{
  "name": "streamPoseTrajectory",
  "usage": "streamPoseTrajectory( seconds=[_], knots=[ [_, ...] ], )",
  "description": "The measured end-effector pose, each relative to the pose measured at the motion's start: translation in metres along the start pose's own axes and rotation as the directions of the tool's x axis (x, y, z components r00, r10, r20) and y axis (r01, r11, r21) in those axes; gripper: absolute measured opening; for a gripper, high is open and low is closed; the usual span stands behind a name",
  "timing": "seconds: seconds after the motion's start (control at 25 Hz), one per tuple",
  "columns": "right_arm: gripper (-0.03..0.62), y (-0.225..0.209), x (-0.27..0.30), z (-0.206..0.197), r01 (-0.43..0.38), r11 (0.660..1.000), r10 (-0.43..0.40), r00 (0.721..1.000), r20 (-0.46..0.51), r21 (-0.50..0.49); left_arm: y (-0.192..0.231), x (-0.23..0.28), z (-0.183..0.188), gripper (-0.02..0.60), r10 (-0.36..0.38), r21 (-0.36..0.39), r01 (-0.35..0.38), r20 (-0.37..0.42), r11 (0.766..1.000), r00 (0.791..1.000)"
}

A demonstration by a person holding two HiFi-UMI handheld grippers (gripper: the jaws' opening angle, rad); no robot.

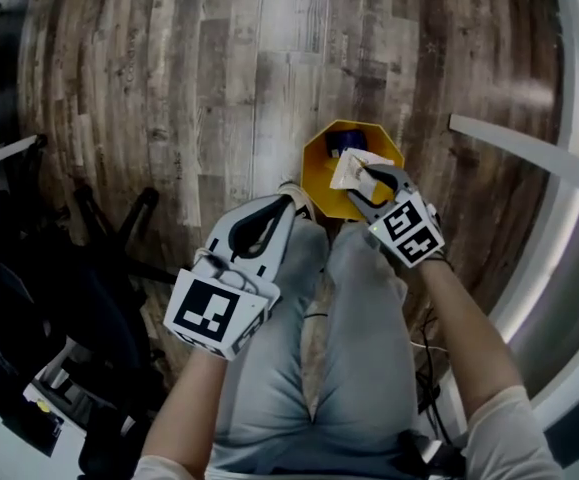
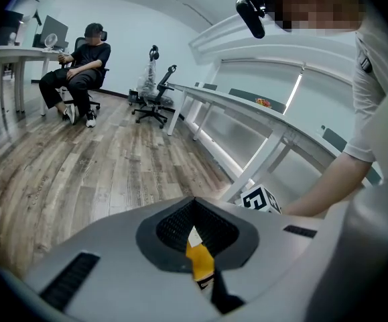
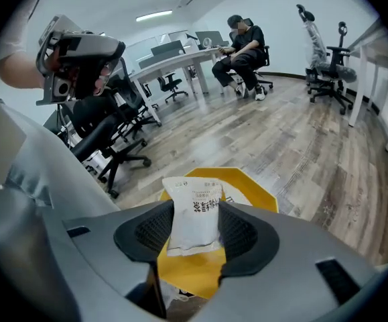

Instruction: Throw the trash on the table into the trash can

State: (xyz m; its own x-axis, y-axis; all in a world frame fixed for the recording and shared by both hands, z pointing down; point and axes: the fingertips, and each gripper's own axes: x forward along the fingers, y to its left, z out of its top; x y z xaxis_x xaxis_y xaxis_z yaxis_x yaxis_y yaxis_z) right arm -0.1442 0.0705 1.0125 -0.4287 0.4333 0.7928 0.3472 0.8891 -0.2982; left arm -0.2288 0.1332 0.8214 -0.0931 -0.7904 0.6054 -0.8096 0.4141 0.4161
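A yellow trash can (image 1: 317, 164) stands on the wood floor just ahead of the person's knees. My right gripper (image 1: 369, 184) hangs over its rim, and a white printed packet (image 1: 355, 167) sits between the tips. In the right gripper view the packet (image 3: 194, 213) stands flat between the spread pads, above the can (image 3: 252, 182), with its edges just touching them and no sign of squeeze. My right gripper (image 3: 194, 232) is open. My left gripper (image 1: 290, 203) is held beside the left knee, shut and empty. In the left gripper view a sliver of the can (image 2: 200, 259) shows through its tips (image 2: 197, 239).
Black office chairs (image 1: 64, 308) crowd the left side. A white table edge (image 1: 529, 150) curves along the right. The person's legs in jeans (image 1: 319, 358) fill the lower middle. Another person sits on a chair (image 3: 244, 44) far across the room.
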Motion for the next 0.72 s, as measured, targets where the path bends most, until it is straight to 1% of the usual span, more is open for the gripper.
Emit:
streamPoseTrajectory(
  seconds=[0.12,0.28,0.56,0.72],
  knots=[
    [0.246,0.000,0.005,-0.010,0.005,1.000,-0.006,0.999,-0.034,-0.018,-0.001,-0.001,-0.005,0.000,-0.008,-0.008,0.008,-0.004,1.000,1.000],
    [0.291,0.002,0.005,-0.019,0.005,1.000,-0.007,0.998,-0.069,-0.024,-0.003,-0.005,-0.006,0.000,-0.015,-0.013,0.015,-0.006,1.000,1.000],
    [0.295,0.007,-0.008,-0.012,0.012,1.000,-0.013,0.998,-0.066,-0.017,-0.003,-0.014,0.006,0.000,-0.014,0.002,0.014,0.016,1.000,1.000],
    [0.295,0.007,-0.035,0.018,0.033,0.999,-0.033,0.999,-0.020,0.005,-0.015,-0.025,0.024,0.000,-0.021,-0.001,0.021,0.018,1.000,1.000]
  ],
)
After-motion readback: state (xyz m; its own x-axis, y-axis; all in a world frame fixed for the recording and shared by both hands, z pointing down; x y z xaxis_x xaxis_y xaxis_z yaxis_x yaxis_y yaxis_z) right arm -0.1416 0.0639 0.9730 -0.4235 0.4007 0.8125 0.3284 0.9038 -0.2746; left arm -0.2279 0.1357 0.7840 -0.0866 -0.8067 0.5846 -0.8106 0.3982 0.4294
